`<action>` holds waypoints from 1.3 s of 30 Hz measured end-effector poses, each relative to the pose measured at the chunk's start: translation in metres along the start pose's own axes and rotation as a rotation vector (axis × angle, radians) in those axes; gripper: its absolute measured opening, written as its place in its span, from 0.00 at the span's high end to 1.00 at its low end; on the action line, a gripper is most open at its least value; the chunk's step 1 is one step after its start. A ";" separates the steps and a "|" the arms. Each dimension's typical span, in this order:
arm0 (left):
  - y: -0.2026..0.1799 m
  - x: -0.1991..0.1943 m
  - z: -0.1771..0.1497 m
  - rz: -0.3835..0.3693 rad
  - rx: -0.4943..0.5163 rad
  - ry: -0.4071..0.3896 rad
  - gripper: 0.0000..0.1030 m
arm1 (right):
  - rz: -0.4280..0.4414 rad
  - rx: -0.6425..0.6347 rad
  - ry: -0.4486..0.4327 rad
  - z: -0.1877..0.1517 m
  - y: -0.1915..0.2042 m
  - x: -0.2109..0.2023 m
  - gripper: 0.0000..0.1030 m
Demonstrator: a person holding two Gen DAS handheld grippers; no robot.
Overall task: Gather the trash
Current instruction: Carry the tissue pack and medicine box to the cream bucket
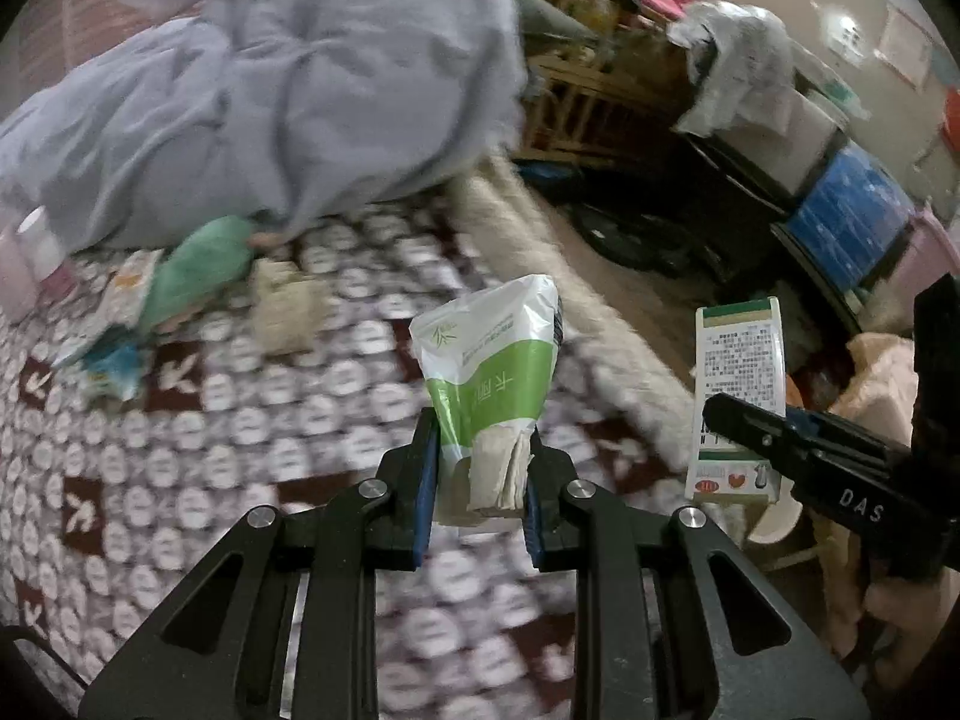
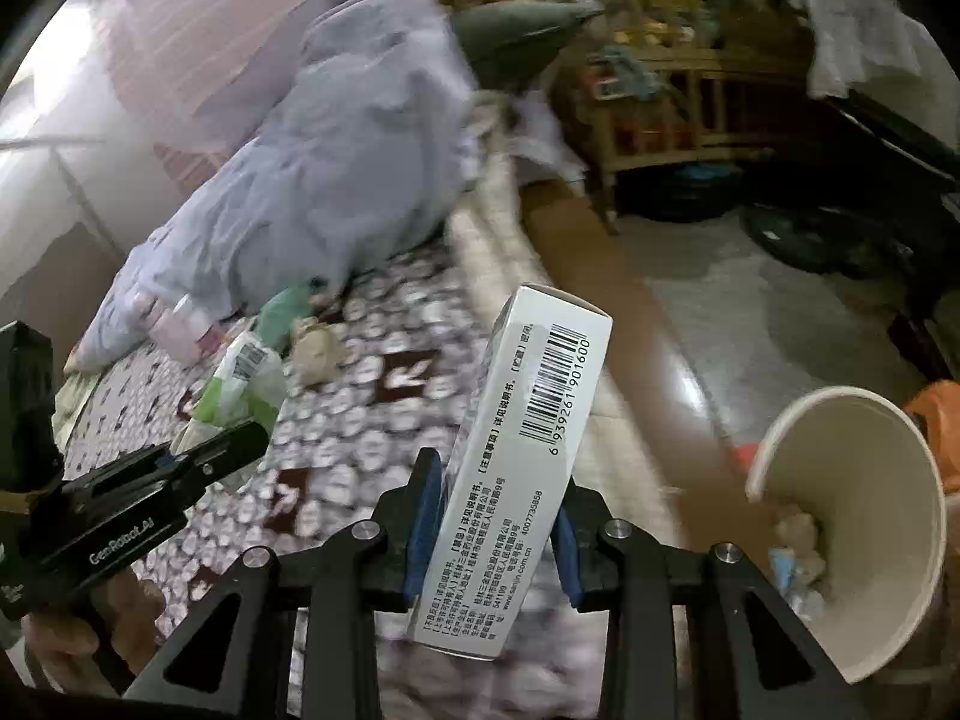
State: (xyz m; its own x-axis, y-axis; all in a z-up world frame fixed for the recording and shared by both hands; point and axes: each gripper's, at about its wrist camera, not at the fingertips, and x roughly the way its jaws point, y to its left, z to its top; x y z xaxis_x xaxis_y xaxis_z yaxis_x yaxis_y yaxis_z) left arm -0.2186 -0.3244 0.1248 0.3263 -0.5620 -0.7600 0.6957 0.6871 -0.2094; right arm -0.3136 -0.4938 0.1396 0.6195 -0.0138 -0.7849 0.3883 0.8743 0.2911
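Observation:
My left gripper [image 1: 478,450] is shut on a green and white tissue packet [image 1: 492,372], held upright above the patterned bedspread [image 1: 198,480]. The same tissue packet [image 2: 240,387] shows at the left of the right wrist view, in the left gripper [image 2: 240,441]. My right gripper [image 2: 498,483] is shut on a white carton box [image 2: 516,462] with a barcode, tilted slightly right. That carton box [image 1: 739,402] and the right gripper [image 1: 744,426] appear at the right of the left wrist view. A white paper bin [image 2: 864,528] with crumpled scraps inside stands at the lower right.
A grey-blue duvet [image 1: 270,90] is heaped at the head of the bed. A green wrapper [image 1: 198,270], a beige crumpled wad [image 1: 288,306] and small packets [image 1: 114,324] lie on the bedspread. Wooden shelving [image 2: 672,96] and storage boxes [image 1: 852,210] stand across the floor.

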 end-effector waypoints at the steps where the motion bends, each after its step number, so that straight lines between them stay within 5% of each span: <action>1: -0.007 0.002 0.001 -0.006 0.008 0.002 0.80 | -0.011 0.013 -0.005 -0.001 -0.009 -0.004 0.68; 21: -0.166 0.071 0.007 -0.191 0.183 0.117 0.80 | -0.256 0.214 -0.042 -0.031 -0.172 -0.059 0.68; 39: -0.220 0.112 0.006 -0.292 0.206 0.195 0.79 | -0.323 0.286 -0.002 -0.045 -0.221 -0.053 0.68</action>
State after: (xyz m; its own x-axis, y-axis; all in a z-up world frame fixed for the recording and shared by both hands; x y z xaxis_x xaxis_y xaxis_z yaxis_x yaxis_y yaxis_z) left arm -0.3312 -0.5418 0.0895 -0.0177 -0.6082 -0.7936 0.8613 0.3938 -0.3210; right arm -0.4627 -0.6642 0.0928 0.4366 -0.2659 -0.8595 0.7360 0.6550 0.1712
